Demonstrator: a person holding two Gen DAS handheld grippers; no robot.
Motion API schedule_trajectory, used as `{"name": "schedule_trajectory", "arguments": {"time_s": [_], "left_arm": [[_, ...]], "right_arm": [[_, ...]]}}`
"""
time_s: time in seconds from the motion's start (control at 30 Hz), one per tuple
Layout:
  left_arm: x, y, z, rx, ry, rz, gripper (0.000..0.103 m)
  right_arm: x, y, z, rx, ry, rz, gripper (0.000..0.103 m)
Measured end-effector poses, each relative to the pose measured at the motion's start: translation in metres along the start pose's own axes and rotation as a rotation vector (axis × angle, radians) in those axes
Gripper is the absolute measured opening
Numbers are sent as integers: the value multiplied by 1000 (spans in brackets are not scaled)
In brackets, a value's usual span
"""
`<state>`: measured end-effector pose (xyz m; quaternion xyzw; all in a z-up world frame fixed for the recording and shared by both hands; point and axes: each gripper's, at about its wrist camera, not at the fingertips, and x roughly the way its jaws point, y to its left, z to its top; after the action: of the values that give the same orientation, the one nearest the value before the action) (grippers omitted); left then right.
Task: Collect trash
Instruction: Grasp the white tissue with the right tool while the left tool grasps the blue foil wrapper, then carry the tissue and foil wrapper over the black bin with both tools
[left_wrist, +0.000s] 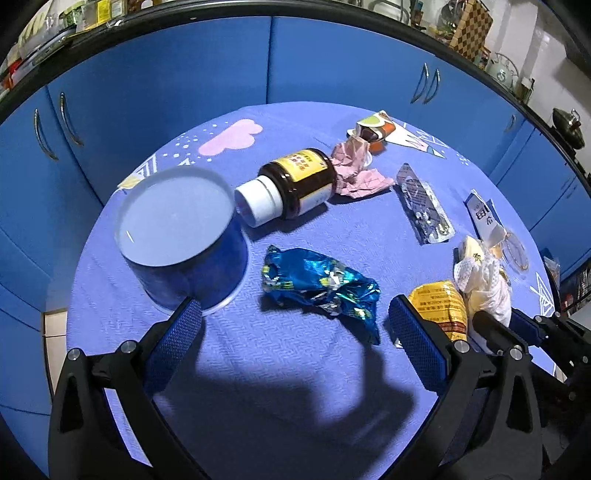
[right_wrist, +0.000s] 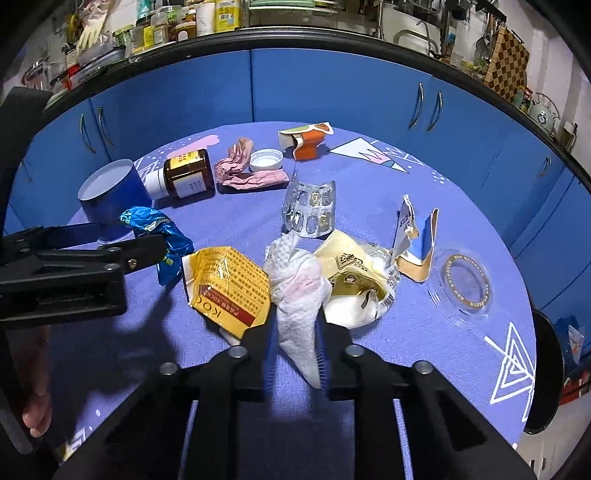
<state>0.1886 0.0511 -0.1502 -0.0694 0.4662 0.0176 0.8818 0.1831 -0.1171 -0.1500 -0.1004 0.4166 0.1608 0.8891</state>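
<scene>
My left gripper (left_wrist: 295, 325) is open just above the round table, its blue pads on either side of a crumpled blue foil wrapper (left_wrist: 321, 288) without touching it. In the right wrist view my right gripper (right_wrist: 295, 332) is shut on a crumpled white tissue (right_wrist: 295, 280), which sticks up between its fingers. A yellow packet (right_wrist: 229, 288) lies at the tissue's left and a cream wrapper (right_wrist: 351, 273) at its right. The right gripper (left_wrist: 509, 325) also shows at the right edge of the left wrist view, beside the tissue (left_wrist: 484, 284).
The blue tablecloth (left_wrist: 280, 369) carries an upturned blue cup (left_wrist: 181, 236), a brown bottle (left_wrist: 291, 184) on its side, pink paper (left_wrist: 354, 170), a blister pack (right_wrist: 310, 210), a white cap (right_wrist: 266, 159), an orange box (right_wrist: 306, 140), a torn carton (right_wrist: 417, 236) and a clear lid (right_wrist: 465, 288). Blue cabinets stand behind.
</scene>
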Motion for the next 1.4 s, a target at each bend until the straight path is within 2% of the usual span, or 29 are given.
{"name": "schedule_trajectory", "arguments": {"time_s": [0.2,0.33,0.43,0.5,0.67,0.93,1.1,1.4], "left_arm": [[6,-14,4,19,1,14,100],[19,-14,8,-14,35,4,97],[25,-13,9,-23,38,22,89],[25,-13,11,-24,23,34,72],[23,-9,11,-32,16,25,65],[-9,-18,9,-3,-71,46,64],[-27,-27,9,10,-103,32,64],[-39,-80,13,104,-124,-13,64]], "right_arm": [[-11,-20,-1,28,-23,-14,16],[-13,-32,-2,48,-27,-19,16],[-12,-38,-3,55,-25,-17,16],[-10,-42,-3,62,-24,-13,16],[-10,-45,-3,74,-26,-16,16],[-28,-48,-4,78,-49,-39,16],[-43,-52,-6,81,-72,-49,16],[-60,-75,-6,123,-105,-81,16]]}}
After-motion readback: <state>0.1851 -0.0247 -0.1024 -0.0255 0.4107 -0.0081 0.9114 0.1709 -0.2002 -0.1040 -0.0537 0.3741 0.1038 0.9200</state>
